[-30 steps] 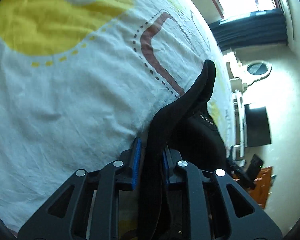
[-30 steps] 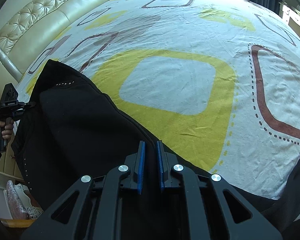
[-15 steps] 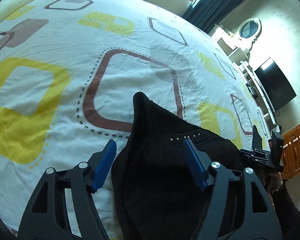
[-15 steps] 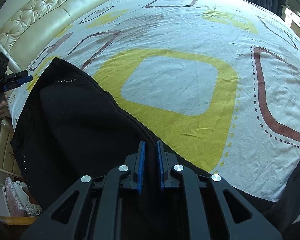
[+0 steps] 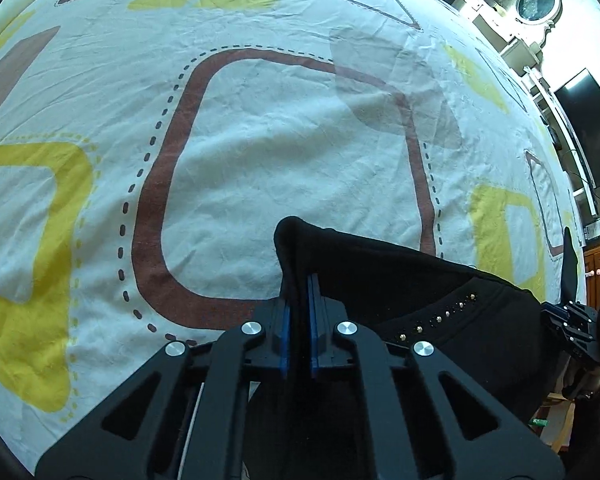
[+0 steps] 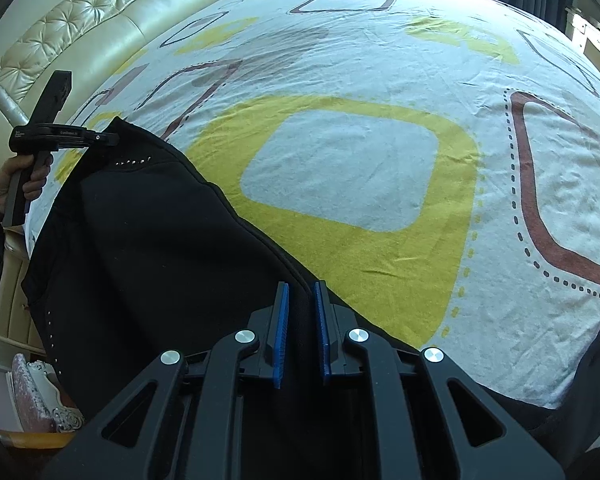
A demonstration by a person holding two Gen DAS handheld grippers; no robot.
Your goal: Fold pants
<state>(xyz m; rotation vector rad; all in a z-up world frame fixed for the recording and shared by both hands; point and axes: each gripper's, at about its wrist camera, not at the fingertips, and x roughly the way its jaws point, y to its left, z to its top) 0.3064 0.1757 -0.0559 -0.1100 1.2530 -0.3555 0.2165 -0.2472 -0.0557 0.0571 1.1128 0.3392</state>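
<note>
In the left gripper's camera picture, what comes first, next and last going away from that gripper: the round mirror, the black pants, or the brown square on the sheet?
1. black pants, pinched in the left gripper
2. brown square, on the sheet just beyond
3. round mirror, top right, past the bed

Pants (image 6: 148, 248): black, plain, with a short row of small metallic studs (image 5: 440, 314) seen near one edge. Bed sheet (image 5: 284, 152): white ground, printed with rounded squares, some in yellow with white centres, some outlined in brown and edged by dark dashes, a few in pale grey-brown. Gripper pads (image 6: 281, 330): blue, set on black frames. Headboard (image 6: 80, 20), far left: cream, tufted in diamonds.
</note>
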